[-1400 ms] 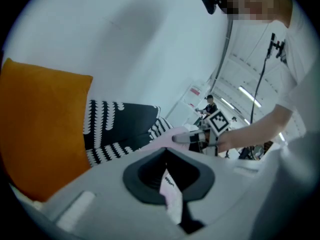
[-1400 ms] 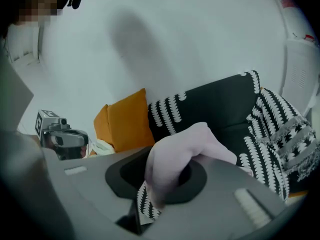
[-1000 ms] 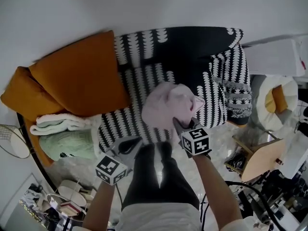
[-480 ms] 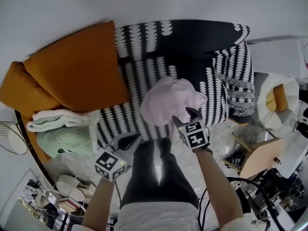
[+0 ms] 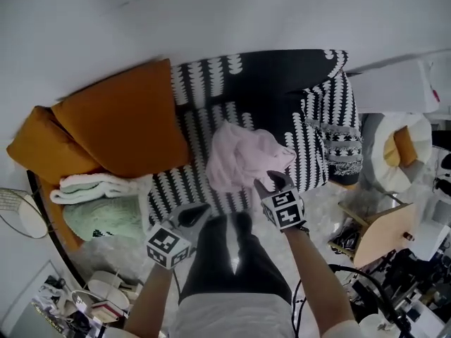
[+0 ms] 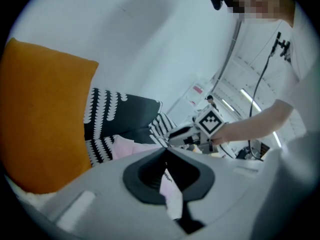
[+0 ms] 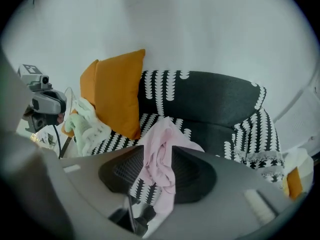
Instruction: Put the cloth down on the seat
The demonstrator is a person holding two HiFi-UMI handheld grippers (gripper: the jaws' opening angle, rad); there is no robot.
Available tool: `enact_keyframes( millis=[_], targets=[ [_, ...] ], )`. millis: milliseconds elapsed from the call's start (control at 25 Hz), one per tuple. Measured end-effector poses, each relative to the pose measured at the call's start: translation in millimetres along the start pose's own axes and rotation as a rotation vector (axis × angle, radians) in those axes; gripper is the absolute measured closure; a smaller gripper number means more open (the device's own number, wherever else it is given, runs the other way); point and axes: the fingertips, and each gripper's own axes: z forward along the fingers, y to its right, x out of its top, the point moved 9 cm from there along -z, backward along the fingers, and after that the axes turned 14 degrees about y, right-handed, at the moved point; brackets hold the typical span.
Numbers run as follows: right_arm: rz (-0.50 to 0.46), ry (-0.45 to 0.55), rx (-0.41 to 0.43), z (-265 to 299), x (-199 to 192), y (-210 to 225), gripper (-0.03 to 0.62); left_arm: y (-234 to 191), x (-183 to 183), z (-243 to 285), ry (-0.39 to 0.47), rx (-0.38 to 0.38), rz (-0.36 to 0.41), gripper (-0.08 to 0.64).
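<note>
Pink cloth lies bunched on the patterned seat, right of the orange cushion. My right gripper is at its near edge, jaws apart and closing, a fold of cloth loose between them. My left gripper hangs off the seat's front, jaws together.

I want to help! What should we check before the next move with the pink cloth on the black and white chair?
1. Pink cloth resting on the seat: ok.
2. Right gripper clear of the cloth: not ok; its fingers are closing with cloth between them.
3. Left gripper away from the cloth, fingers together: ok.
4. Orange cushion apart from the cloth: ok.
5. Cloth lying flat: not ok, it is bunched.
</note>
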Motion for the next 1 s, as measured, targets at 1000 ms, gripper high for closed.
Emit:
enact_keyframes(
  millis=[1000],
  targets=[
    [-0.013,0.356,-0.08,-313,-5,-75,0.588,227,27,-97,0.069,0.003,0.164,0.561]
  ],
)
